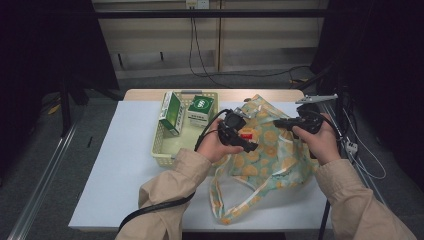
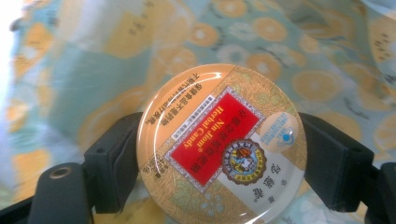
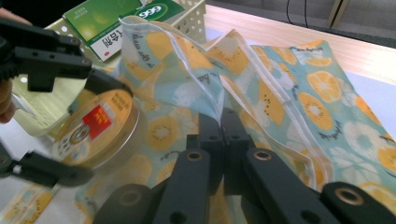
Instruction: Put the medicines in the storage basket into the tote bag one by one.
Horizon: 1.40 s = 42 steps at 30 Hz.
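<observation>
Dim room, white table (image 1: 110, 165) with a wooden strip at the far edge. My left gripper (image 1: 239, 137) clamps a round gold herbal candy tin with a red label (image 2: 222, 142) across its rim, jaws wide around it, tin hanging over the mouth of the teal fabric tote bag printed with orange slices (image 1: 272, 160); I judge it's going into the bag. My right gripper (image 3: 222, 126) has its jaws pinched tight on the bag's top hem, holding the mouth up so it's open for the tin. Behind the left gripper, a pale yellow plastic basket (image 1: 162, 150) holds two green cartons (image 1: 200, 110). The left gripper view reads the tin's label; the high view gives the layout; the right gripper view shows the pinched hem.
</observation>
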Available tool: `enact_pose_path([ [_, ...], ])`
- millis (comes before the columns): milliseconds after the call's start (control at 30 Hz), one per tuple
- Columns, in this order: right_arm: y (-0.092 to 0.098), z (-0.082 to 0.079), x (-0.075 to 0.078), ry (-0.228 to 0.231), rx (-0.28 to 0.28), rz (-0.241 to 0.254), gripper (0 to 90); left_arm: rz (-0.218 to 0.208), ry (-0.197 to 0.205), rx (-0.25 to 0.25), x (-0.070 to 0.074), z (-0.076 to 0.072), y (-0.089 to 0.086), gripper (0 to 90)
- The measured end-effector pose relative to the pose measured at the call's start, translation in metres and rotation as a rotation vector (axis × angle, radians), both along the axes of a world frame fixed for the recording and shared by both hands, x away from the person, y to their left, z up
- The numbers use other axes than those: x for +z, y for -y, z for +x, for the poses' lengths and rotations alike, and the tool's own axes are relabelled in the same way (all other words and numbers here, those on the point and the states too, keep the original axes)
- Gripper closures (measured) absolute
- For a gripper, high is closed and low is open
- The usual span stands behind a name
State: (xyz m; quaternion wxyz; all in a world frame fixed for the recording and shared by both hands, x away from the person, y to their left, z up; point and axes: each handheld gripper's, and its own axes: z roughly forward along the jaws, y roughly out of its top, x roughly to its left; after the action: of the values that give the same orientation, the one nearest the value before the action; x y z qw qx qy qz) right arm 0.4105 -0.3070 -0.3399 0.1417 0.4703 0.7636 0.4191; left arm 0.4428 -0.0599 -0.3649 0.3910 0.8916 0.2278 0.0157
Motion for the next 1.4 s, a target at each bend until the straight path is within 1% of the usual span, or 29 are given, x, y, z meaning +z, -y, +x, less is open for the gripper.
enact_pose_path([
  [100, 0.0, 0.0, 0.0, 0.0, 0.001, 0.0, 89.7, -0.011, -0.012, 0.008, -0.001, 0.0, 0.0, 20.7],
  [200, 0.0, 0.0, 0.0, 0.001, 0.0, -0.001, 89.7, -0.018, -0.014, -0.009, -0.003, -0.004, 0.003, 20.7],
  [333, -0.001, 0.001, -0.001, -0.001, 0.0, -0.002, 89.7, 0.004, -0.006, -0.054, -0.006, -0.01, 0.01, 20.6],
  [433, 0.0, 0.002, -0.003, -0.004, -0.003, 0.002, 89.7, -0.002, 0.0, -0.068, -0.006, -0.013, 0.016, 20.7],
  [467, 0.001, 0.002, -0.003, -0.005, -0.004, 0.003, 89.7, -0.014, -0.006, -0.07, -0.006, -0.013, 0.018, 20.7],
  [633, 0.002, 0.004, -0.006, -0.014, -0.009, 0.004, 89.7, -0.02, -0.007, -0.077, -0.006, -0.013, 0.029, 20.6],
  [767, 0.005, 0.009, -0.013, -0.019, -0.016, 0.007, 89.7, -0.008, -0.002, -0.077, -0.009, -0.012, 0.035, 20.7],
  [833, 0.007, 0.012, -0.017, -0.033, -0.028, 0.016, 89.7, -0.002, -0.008, -0.075, -0.013, -0.011, 0.038, 20.6],
  [933, 0.008, 0.014, -0.02, -0.038, -0.029, 0.023, 89.7, 0.01, -0.007, -0.068, -0.019, -0.009, 0.041, 20.7],
  [1000, 0.008, 0.014, -0.02, -0.035, -0.022, 0.023, 89.7, 0.01, -0.012, -0.061, -0.022, -0.007, 0.043, 20.6],
  [1033, 0.008, 0.013, -0.019, -0.033, -0.02, 0.026, 89.7, 0.019, -0.008, -0.06, -0.023, -0.005, 0.043, 20.6],
  [1100, 0.008, 0.012, -0.017, -0.033, -0.016, 0.031, 89.7, 0.014, -0.012, -0.051, -0.025, -0.003, 0.044, 20.6],
  [1167, 0.009, 0.011, -0.016, -0.028, -0.013, 0.036, 89.7, 0.021, -0.012, -0.049, -0.026, -0.002, 0.044, 20.6],
  [1267, 0.009, 0.009, -0.015, -0.025, -0.011, 0.039, 89.7, 0.028, -0.006, -0.049, -0.026, -0.001, 0.044, 20.7],
  [1400, 0.01, 0.008, -0.013, -0.023, -0.007, 0.046, 89.7, 0.02, 0.005, -0.041, -0.025, 0.001, 0.044, 20.6],
])
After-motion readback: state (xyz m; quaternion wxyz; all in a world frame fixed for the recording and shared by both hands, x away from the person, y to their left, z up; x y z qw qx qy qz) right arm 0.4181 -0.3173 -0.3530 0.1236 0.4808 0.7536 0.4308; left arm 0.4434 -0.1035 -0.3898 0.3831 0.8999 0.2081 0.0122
